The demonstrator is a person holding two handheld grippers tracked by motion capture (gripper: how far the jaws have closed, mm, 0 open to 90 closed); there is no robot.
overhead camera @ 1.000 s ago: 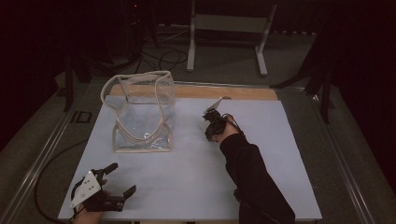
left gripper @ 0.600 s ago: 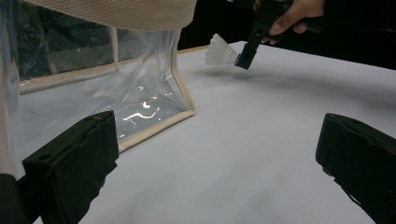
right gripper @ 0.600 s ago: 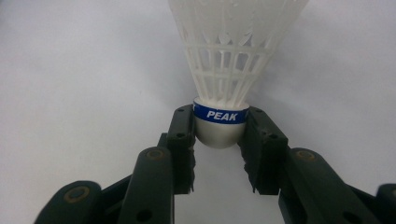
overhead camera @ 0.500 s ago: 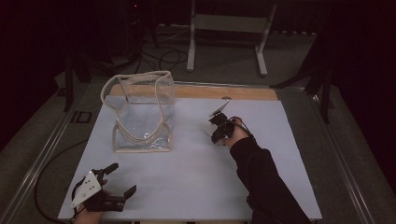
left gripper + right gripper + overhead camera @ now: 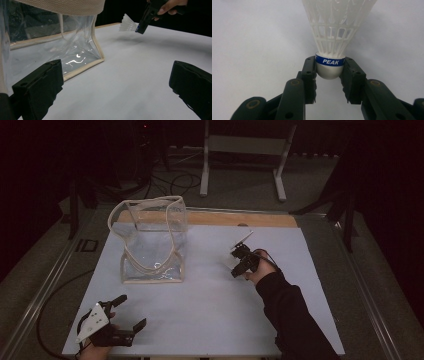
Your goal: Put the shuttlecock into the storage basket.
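Observation:
A white plastic shuttlecock with a blue band marked PEAK sits clamped by its rounded cork between the jaws of my right gripper. In the high view that right gripper hovers over the table's middle right, the shuttlecock pointing away. In the left gripper view the shuttlecock hangs above the white surface. A clear plastic tote bag with beige trim stands upright at the back left. My left gripper rests open near the front left corner, nothing between its jaws, the bag just ahead of it.
The white table top has a wooden strip along its far edge. Beyond it stands a metal stand on the dark floor with cables. A person's dark sleeve reaches in from the bottom right.
The right gripper with the shuttlecock has drawn back toward the person and slightly right. The left gripper has stayed where it was.

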